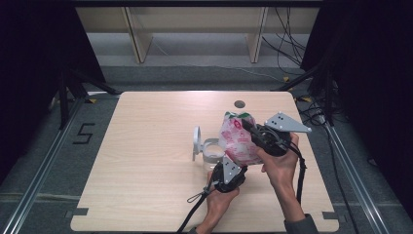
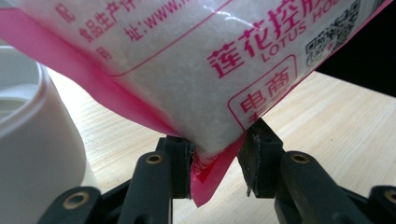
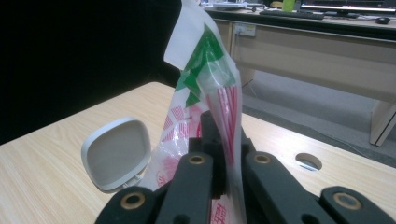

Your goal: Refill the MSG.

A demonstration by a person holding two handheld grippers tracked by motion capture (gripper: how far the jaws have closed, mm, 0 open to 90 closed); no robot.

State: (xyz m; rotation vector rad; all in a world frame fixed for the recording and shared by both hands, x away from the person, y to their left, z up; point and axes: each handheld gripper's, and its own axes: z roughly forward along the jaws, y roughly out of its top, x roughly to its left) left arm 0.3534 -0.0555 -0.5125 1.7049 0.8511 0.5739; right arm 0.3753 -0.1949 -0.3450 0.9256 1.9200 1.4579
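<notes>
Two grippers, one in each hand, hold one plastic bag [image 1: 237, 139] of white granules, printed in pink and green, above one wooden table [image 1: 146, 146]. Right gripper [image 1: 247, 126] has its jaws pinched tight on the bag's upper part; left gripper [image 1: 233, 168] has its jaws clamped on a lower corner. One white container [image 1: 212, 151] with one open flip lid [image 1: 196, 141] stands on the table just beside the bag. One round hole [image 1: 239, 104] marks the table's far edge.

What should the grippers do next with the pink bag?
Probably tip the bag further over the white container. The right gripper pinches its top, the left gripper clasps its bottom corner, and the container's lid stands open.
</notes>
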